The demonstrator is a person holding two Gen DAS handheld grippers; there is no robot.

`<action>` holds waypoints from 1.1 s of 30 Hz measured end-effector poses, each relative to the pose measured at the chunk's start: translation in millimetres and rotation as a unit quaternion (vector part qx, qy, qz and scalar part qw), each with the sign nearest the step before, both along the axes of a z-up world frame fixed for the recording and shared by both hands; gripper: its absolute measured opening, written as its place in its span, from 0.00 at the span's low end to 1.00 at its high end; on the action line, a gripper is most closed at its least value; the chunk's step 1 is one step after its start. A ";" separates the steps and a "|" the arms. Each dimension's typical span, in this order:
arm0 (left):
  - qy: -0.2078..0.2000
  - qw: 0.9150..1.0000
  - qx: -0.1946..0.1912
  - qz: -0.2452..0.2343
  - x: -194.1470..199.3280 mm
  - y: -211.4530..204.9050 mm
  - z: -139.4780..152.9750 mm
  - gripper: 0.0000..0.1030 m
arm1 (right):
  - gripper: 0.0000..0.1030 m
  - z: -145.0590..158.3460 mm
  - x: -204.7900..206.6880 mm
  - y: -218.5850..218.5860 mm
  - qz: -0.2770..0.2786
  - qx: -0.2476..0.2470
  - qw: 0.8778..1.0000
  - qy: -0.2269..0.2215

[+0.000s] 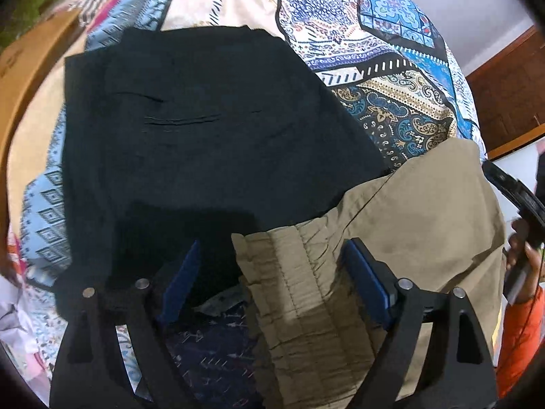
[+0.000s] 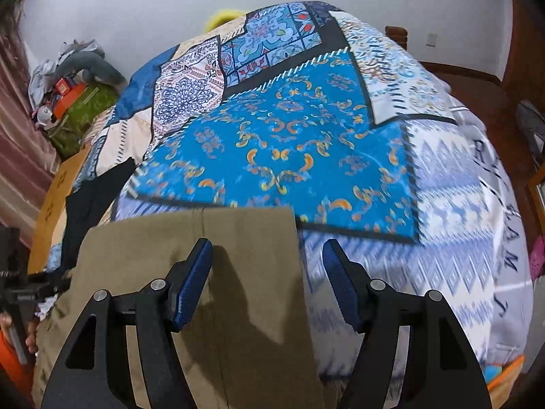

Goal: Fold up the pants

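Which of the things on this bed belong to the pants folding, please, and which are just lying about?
Part of the job:
- khaki pants
- left claw, open over their gathered waistband
- right claw, open over the other end

Lying about:
- black garment, flat beside the khaki pair
- patterned bedspread
- cardboard box
- clutter by the wall

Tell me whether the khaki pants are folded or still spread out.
Cannot tell fully. The khaki pants lie flat on the bedspread: elastic waistband in the left view, straight edge in the right. Neither shows the whole garment.
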State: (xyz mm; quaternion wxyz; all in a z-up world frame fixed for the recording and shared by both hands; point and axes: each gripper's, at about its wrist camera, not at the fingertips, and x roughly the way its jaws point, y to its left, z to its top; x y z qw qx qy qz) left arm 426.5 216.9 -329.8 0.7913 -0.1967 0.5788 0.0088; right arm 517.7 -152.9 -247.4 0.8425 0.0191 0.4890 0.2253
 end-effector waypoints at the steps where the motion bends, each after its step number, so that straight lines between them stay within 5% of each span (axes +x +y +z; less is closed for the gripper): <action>1: 0.002 1.000 -0.012 -0.002 0.2 0.2 -2.0 0.78 | 0.61 -3.9 3.5 2.9 0.003 -0.001 1.000 0.009; 4: 0.002 0.999 -0.041 -0.002 -0.5 0.3 -2.2 0.64 | 0.47 -12.1 7.1 4.2 0.002 0.020 0.999 0.036; 9: -0.023 1.000 0.015 -0.009 -5.7 -13.2 14.2 0.51 | 0.12 -4.7 -4.9 9.4 0.008 0.007 1.000 0.017; 13: -0.071 0.992 0.103 -0.003 -15.6 -26.1 49.4 0.47 | 0.10 14.4 -16.6 18.1 0.011 -0.034 0.999 -0.036; 17: -0.129 0.980 0.150 -0.001 -29.5 -32.1 101.3 0.46 | 0.09 55.5 -30.8 9.3 0.000 -0.016 0.996 -0.085; 25: -0.228 0.959 0.169 0.001 -61.6 -51.9 193.8 0.46 | 0.09 166.5 -85.9 -12.7 -0.017 0.024 0.980 -0.197; 33: -0.236 0.957 0.164 -0.030 -113.9 -72.9 202.9 0.46 | 0.09 176.4 -159.9 -45.1 -0.003 0.030 0.979 -0.204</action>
